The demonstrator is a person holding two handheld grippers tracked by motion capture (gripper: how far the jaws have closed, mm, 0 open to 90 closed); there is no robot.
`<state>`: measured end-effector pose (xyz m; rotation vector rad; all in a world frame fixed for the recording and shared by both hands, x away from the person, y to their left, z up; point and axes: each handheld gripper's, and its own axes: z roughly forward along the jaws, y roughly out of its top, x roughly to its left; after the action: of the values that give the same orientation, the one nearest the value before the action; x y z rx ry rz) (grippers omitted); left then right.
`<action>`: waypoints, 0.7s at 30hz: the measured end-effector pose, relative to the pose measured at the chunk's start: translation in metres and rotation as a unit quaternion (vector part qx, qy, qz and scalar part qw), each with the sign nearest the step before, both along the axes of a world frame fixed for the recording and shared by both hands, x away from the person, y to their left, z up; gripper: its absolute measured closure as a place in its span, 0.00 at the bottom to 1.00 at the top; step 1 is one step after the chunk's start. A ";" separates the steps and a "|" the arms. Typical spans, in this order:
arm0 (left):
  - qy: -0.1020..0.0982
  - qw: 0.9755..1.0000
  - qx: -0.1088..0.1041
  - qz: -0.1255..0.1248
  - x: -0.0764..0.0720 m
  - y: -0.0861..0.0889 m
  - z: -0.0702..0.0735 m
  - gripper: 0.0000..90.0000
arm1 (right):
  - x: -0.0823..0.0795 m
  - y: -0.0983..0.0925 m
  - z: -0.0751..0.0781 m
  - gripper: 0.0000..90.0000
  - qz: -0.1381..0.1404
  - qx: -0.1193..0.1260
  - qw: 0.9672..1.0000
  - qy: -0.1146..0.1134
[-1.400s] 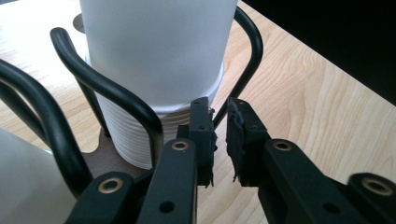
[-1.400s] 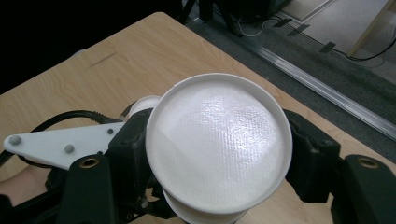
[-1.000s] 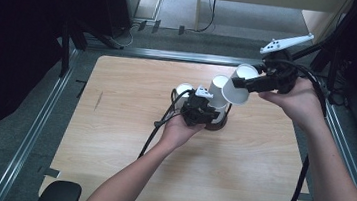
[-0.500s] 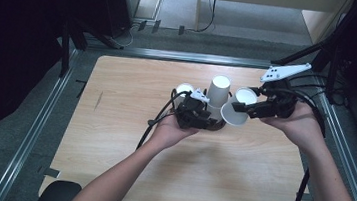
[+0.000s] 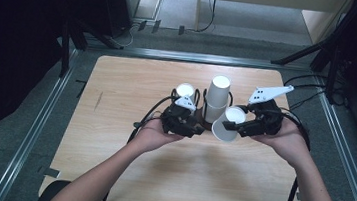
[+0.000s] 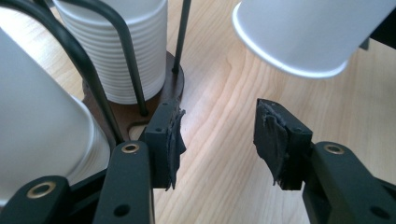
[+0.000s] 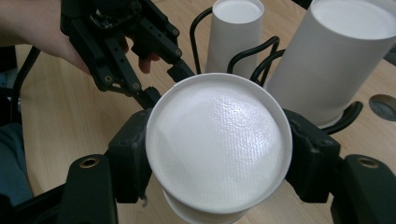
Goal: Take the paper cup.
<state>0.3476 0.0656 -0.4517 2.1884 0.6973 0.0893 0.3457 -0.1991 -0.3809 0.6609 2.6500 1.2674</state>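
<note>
A dark wire rack (image 5: 203,119) in the middle of the wooden table (image 5: 112,139) holds a tall stack of white paper cups (image 5: 217,98) and a shorter stack (image 5: 185,89). My right gripper (image 5: 245,127) is shut on a single white cup (image 5: 228,123), tilted, just right of the rack's front. In the right gripper view the cup's base (image 7: 217,149) faces the camera between the two jaws. My left gripper (image 5: 191,127) stands open at the rack's brown base (image 6: 156,100), nothing between its pads (image 6: 170,140). The held cup's rim (image 6: 303,37) hangs above and beyond it.
Metal rails (image 5: 38,126) run along the table's sides, with dark stands and cables (image 5: 313,89) beyond the far corners. Bare wood lies in front of both hands and at the left. A dark round mark (image 7: 383,107) shows on the table past the tall stack.
My right gripper has brought the cup down and leftward, from above the rack's right side to just beside its front. The left gripper has drawn slightly back toward the person.
</note>
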 end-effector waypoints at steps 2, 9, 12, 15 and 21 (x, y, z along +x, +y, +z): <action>0.004 1.000 -0.006 -0.004 -0.001 0.004 0.000 0.53 | 0.000 0.002 -0.009 0.37 0.005 0.004 1.000 0.010; 0.002 1.000 0.000 -0.029 -0.004 0.013 -0.003 0.50 | -0.005 0.011 -0.030 0.37 0.018 0.003 1.000 0.019; 0.005 0.999 -0.002 -0.036 -0.005 0.018 -0.006 0.49 | -0.006 0.015 -0.041 0.37 0.024 0.004 0.999 0.024; 0.002 0.999 -0.005 -0.038 -0.007 0.021 -0.008 0.48 | -0.007 0.017 -0.046 0.37 0.032 0.008 0.999 0.027; 0.010 0.999 -0.015 -0.040 -0.008 0.031 -0.013 0.45 | -0.006 0.022 -0.056 0.37 0.042 0.021 0.998 0.043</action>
<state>0.3393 0.0963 -0.4647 2.1874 0.6167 0.0161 0.3394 -0.1770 -0.4372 0.6317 2.7544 1.3496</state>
